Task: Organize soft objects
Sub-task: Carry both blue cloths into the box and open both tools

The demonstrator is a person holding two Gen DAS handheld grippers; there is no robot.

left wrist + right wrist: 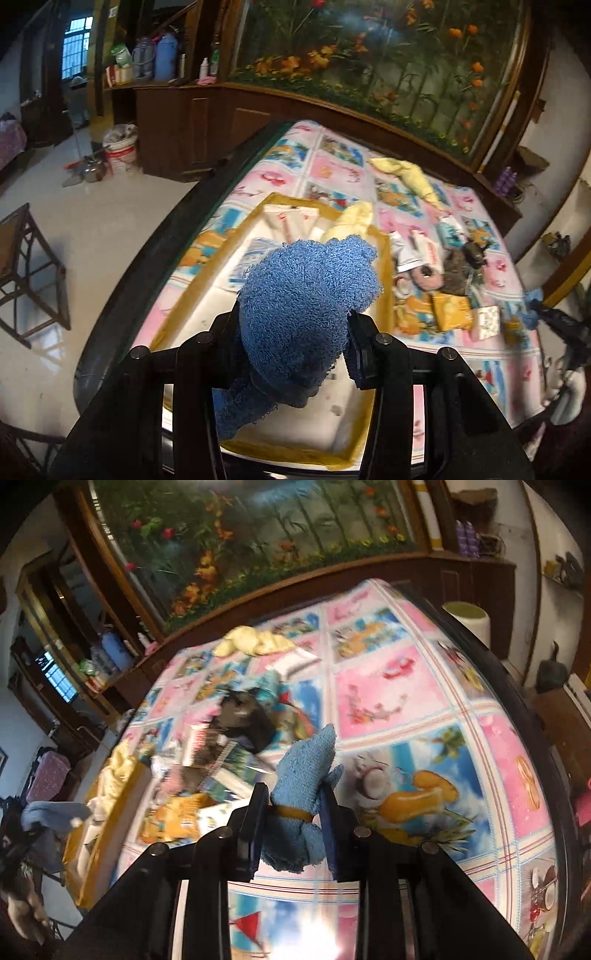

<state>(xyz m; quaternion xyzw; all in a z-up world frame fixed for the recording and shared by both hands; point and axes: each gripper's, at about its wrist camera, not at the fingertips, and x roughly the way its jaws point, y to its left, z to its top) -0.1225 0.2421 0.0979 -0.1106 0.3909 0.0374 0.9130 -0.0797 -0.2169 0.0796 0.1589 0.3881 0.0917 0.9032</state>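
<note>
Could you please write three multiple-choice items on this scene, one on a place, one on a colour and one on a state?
1. Above what does the dark blue towel in the left gripper hang?
A. the yellow-rimmed tray
B. the floor
C. a chair

2. What colour is the band around the light blue cloth?
A. red
B. yellow
C. white

3. How does the right gripper stand?
A. wide open and empty
B. shut on the light blue cloth
C. shut on a yellow packet

Answers: 1 A, the tray's white floor shows beneath the towel. 2 B, a yellow loop crosses the cloth between the fingers. 3 B, both fingers press the cloth's sides.
</note>
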